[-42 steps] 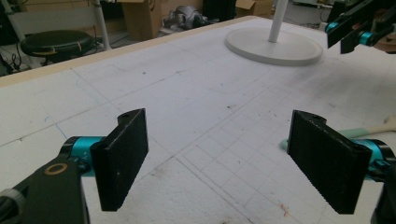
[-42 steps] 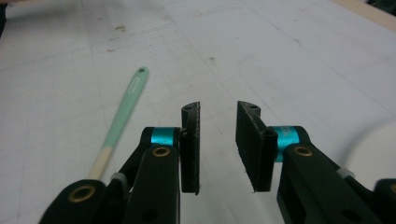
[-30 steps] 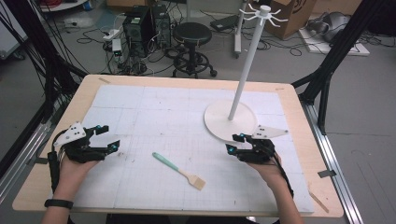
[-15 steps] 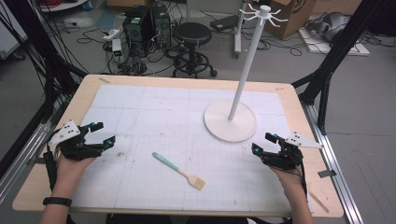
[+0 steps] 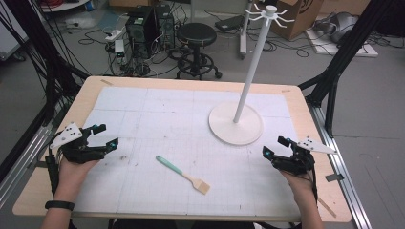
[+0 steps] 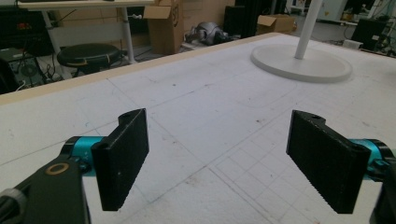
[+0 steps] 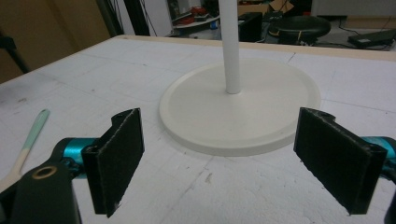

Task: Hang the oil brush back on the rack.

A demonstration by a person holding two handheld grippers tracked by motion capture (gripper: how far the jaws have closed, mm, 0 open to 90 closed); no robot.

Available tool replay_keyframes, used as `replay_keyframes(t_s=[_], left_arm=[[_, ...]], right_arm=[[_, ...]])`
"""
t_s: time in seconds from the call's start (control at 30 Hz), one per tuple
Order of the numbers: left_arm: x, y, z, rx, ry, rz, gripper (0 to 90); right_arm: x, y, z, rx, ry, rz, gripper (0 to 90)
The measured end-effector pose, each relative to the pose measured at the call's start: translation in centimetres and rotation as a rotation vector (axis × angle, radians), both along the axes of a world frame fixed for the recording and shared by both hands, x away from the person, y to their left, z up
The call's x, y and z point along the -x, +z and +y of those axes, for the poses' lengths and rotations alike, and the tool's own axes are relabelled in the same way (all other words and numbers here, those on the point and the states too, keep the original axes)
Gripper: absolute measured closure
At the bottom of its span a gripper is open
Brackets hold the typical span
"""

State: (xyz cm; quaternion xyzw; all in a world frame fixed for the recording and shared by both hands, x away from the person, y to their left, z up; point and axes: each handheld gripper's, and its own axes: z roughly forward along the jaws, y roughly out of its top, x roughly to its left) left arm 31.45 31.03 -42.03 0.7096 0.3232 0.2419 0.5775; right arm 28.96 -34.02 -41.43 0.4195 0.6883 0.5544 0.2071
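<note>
Grippers idle: left gripper [image 5: 101,136] and right gripper [image 5: 276,146] rest wide-spread and empty, flanking the mint-handled wooden pastry brush [image 5: 183,174], which lies flat, near the white round-based hook stand [image 5: 236,123].

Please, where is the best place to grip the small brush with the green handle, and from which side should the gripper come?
Probably the green handle of the brush, near its middle. It lies flat on the mat, slanting from upper left to its bristles at lower right, so come from above with the jaws across the handle. Both the left gripper and right gripper are open and apart from it.
</note>
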Motion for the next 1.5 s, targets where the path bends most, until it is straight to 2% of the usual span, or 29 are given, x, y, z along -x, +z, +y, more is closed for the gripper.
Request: replay_keyframes(t_s=[0.23, 0.47, 0.97, 1.2, 1.5], left_arm=[[0.1, 0.1, 0.2, 0.002, 0.004, -0.002, 21.6], [0.2, 0.2, 0.0, 0.003, 0.003, -0.003, 21.6], [0.3, 0.2, -0.3, -0.007, -0.011, 0.008, 21.7], [0.5, 0.3, -0.2, -0.002, -0.015, 0.006, 21.7], [0.5, 0.3, -0.3, -0.011, -0.028, 0.015, 21.6]], right_arm=[[0.2, 0.4, 0.0, -0.004, 0.004, -0.008, 14.7], [0.3, 0.6, 0.5, 0.012, 0.029, -0.012, 14.3], [0.1, 1.0, 2.8, 0.028, 0.099, -0.02, 14.3], [-0.2, 1.1, 4.7, 0.043, 0.137, -0.016, 14.3], [-0.8, 0.9, 8.4, 0.067, 0.221, 0.011, 14.3]])
